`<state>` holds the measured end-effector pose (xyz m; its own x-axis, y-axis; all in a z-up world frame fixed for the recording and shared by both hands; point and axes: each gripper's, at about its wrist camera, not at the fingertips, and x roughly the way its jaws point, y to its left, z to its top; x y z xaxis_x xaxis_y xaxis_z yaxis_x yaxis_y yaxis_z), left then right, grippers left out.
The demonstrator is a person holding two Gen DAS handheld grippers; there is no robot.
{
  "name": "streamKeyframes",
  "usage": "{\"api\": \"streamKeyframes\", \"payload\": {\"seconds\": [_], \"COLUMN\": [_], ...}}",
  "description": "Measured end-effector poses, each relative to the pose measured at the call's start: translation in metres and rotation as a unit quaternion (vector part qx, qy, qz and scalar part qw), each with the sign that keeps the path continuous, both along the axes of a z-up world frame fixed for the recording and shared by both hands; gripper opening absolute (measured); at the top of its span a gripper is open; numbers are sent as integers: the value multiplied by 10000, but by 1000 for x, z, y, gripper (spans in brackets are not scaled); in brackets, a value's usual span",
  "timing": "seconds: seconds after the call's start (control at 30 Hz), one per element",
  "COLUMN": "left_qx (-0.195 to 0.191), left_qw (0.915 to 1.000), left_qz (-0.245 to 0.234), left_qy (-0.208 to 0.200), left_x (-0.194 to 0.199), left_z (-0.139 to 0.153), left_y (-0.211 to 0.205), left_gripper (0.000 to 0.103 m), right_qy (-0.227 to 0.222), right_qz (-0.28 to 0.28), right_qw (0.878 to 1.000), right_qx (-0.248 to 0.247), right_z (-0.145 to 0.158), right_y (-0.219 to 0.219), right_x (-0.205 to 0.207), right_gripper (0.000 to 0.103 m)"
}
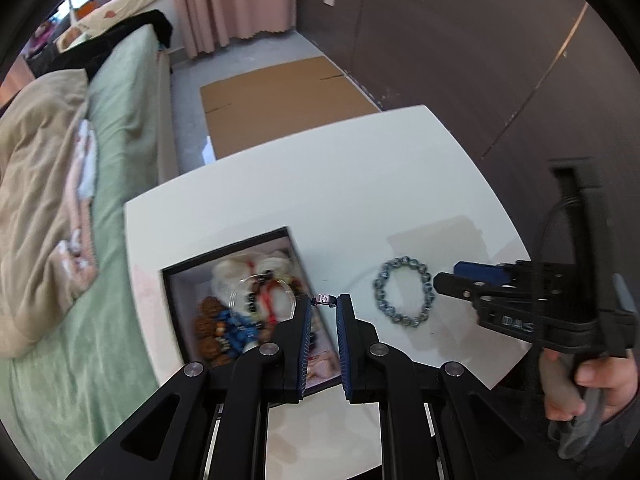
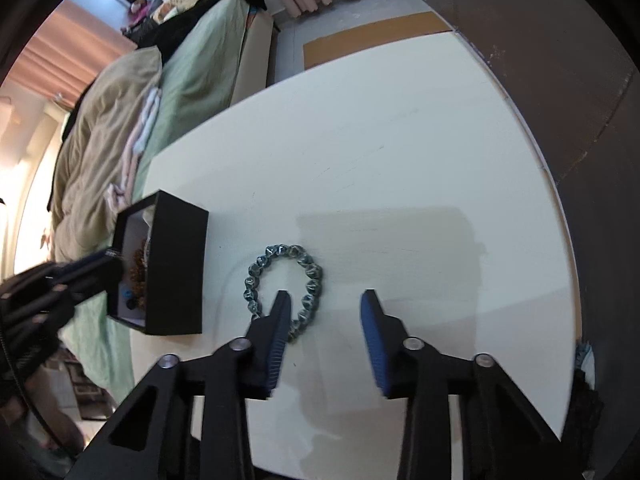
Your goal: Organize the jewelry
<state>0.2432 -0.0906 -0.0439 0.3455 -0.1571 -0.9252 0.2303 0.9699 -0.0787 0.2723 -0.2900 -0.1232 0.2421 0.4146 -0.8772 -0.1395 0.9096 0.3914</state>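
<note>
The left gripper points steeply down over the right wall of the black box, its 2 blue-padded fingers drawn close together and pinching a small silver clasp at their tips. A thin clear bangle hangs from that clasp over the open box. The right gripper also tilts steeply down above the white table. Its 2 fingers stand apart with nothing pressed between them. Its left fingertip sits inside the ring of the grey-blue bead bracelet, seen from the right wrist camera; whether it touches the beads I cannot tell. In the left wrist view a hand grips the right gripper's handle at the table's right edge.

There is 1 box, near the table's left edge beside the green bed, holding a blurred heap of beaded pieces in brown, blue, white and red; their number cannot be counted. 1 bead bracelet lies flat on the table, to the right of the box and apart from it. 1 flat sheet of cardboard lies on the floor beyond the table's far edge.
</note>
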Motion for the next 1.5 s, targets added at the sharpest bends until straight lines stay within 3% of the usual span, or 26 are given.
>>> {"api": "streamKeyframes", "payload": {"seconds": [0.13, 0.2, 0.27, 0.37, 0.47, 0.7, 0.77, 0.8, 0.83, 0.9, 1.2, 1.5], "left_qx": [17, 14, 8, -1, -118, -403, -445, -462, -517, -621, -398, -276], "left_qw": [9999, 9998, 9997, 9995, 9992, 9968, 9968, 9966, 9963, 9954, 9953, 9920], "left_qz": [112, 170, 218, 310, 382, 565, 590, 609, 632, 694, 869, 1230], "left_qy": [-60, -72, -54, -8, 51, 385, 311, 296, 273, 210, 129, 34], "left_x": [-2, -5, -7, -11, -15, -16, -18, -18, -19, -21, -28, -34], "left_z": [8, 10, 10, 8, 6, -1, 4, 5, 8, 13, 18, 17], "left_y": [19, 28, 34, 42, 47, 56, 60, 63, 65, 72, 94, 122], "left_gripper": [13, 13, 13, 13, 13, 14, 32, 60, 80, 82, 82, 82], "right_qy": [-117, -155, -308, -400, -529, -984, -1115, -1209, -1278, -1406, -1838, -1797], "right_qz": [95, 146, 224, 194, 85, 9, 42, 68, 97, 155, 634, 830], "right_qw": [9993, 9983, 9963, 9950, 9960, 9936, 9898, 9872, 9852, 9808, 9531, 9613], "right_qx": [-357, -539, -768, -889, -718, 546, 885, 1041, 1141, 1341, 2321, 1915], "right_z": [-6, -8, -7, -6, 3, 43, 51, 57, 61, 69, 100, 88], "right_y": [20, 28, 36, 39, 35, 22, 23, 24, 26, 32, 71, 108], "right_x": [6, 7, 6, 6, 5, -4, -6, -8, -10, -13, -35, -38], "right_gripper": [31, 26, 11, 10, 10, 10, 10, 10, 10, 10, 10, 10]}}
